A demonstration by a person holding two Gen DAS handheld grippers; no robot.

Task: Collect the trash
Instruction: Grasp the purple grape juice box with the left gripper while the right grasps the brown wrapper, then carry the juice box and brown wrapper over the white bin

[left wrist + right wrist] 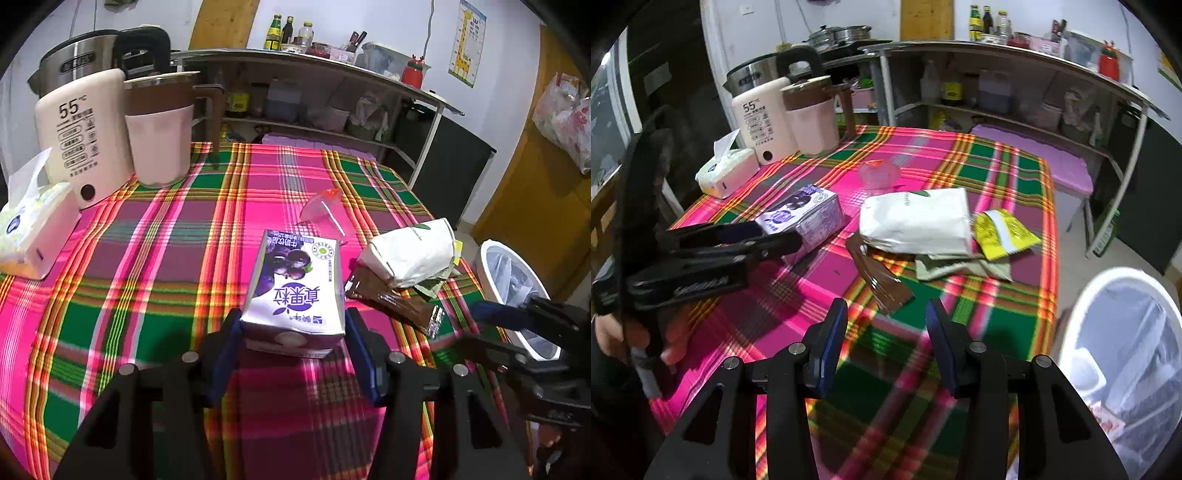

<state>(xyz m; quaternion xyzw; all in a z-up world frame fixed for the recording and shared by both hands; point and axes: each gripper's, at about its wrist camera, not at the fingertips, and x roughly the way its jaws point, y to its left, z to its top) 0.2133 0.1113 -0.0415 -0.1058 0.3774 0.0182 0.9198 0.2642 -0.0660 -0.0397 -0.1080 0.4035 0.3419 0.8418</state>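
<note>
Trash collection, early stage. Landmark: white bin (1123,354), lined, standing off the plaid table's (997,314) edge; a few items seem to lie inside, contents unclear. Still on the table: purple milk carton (295,291), farthest from the bin; white paper bag (916,221), brown wrapper (879,280), yellow packet (1001,232) and clear plastic cup (879,173), nearer it. Left gripper (293,332): jaws wide, bracketing the carton's near end; whether the pads press it cannot be told. Right gripper (886,325): open, empty, just short of the brown wrapper. Judged: most pieces remain uncollected.
</note>
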